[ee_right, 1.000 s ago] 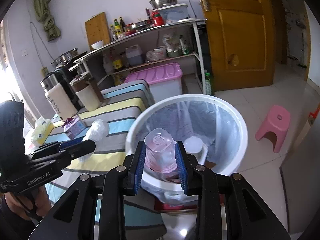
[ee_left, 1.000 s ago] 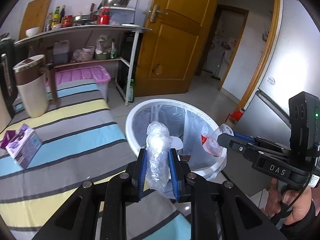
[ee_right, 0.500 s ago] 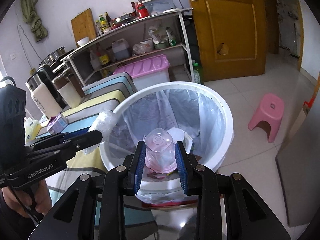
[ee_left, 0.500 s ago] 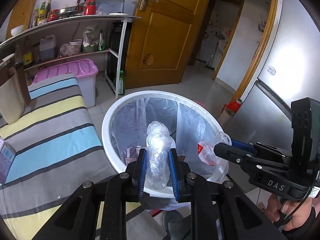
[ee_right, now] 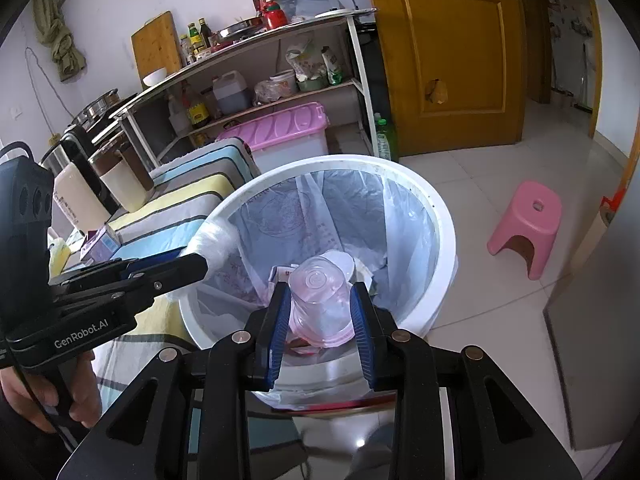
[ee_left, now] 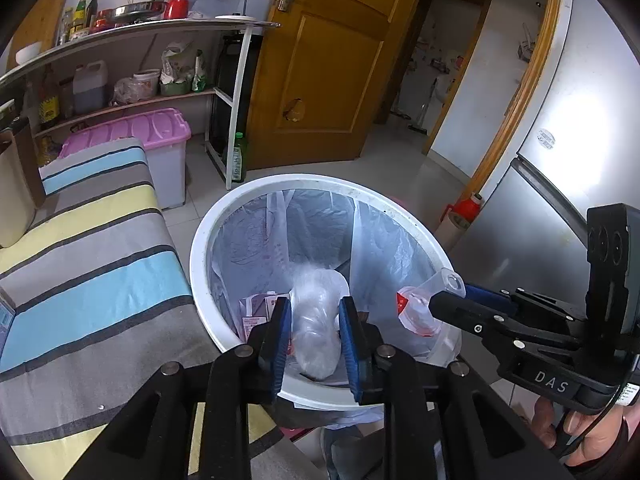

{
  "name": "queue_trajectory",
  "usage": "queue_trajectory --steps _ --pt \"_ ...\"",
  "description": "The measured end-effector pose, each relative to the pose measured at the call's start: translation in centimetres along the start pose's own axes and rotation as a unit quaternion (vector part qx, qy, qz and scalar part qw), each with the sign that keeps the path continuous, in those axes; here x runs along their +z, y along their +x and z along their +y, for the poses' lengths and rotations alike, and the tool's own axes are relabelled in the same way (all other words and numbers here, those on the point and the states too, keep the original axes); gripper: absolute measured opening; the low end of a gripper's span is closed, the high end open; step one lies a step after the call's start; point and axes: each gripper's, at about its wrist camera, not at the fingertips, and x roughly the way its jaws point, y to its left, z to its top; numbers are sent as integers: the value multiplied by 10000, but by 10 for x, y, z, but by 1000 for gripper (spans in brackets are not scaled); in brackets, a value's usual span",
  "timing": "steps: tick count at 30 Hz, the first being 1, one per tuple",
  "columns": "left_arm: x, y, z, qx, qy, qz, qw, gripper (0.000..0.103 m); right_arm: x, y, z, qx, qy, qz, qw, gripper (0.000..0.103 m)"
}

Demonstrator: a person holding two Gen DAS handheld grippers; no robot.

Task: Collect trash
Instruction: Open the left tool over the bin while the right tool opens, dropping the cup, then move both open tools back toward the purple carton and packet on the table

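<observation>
You've got a white bin (ee_left: 200, 240) with a clear liner, a clear pinkish cup (ee_right: 320, 304), a grey, yellow and blue striped cloth (ee_left: 92, 272), a pink stool (ee_right: 528, 224), a yellow-brown door (ee_left: 340, 60).

A crumpled clear plastic bag (ee_left: 314, 320) and an upturned pinkish plastic cup (ee_right: 320, 300) hang over the lined white trash bin (ee_left: 200, 240).
</observation>
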Motion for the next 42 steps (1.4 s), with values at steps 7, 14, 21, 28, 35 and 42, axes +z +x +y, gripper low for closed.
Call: queue_trajectory --steps 7,14,21,28,35,42 --pt "0 -3 1 -34 -35 -22 10000 31 0 -1 0 -43 -1 -15 10000 32" --pt "-3 -12 3 -33 -96 -73 9999 31 0 -5 3 -65 -58 -50 9999 32" --pt "-9 -31 7 10 -132 -177 9998 31 -1 -15 11 -31 -149 -122 9998 32" --pt "-20 -54 12 66 -195 -329 9992 31 -2 -28 27 38 -299 -187 9994 32" --pt "-33 -84 23 214 -305 -499 9981 31 -5 -38 54 223 -539 -213 9981 32" --pt "-48 -113 41 461 -475 -669 9956 31 -9 -43 81 454 -751 -215 9959 32"
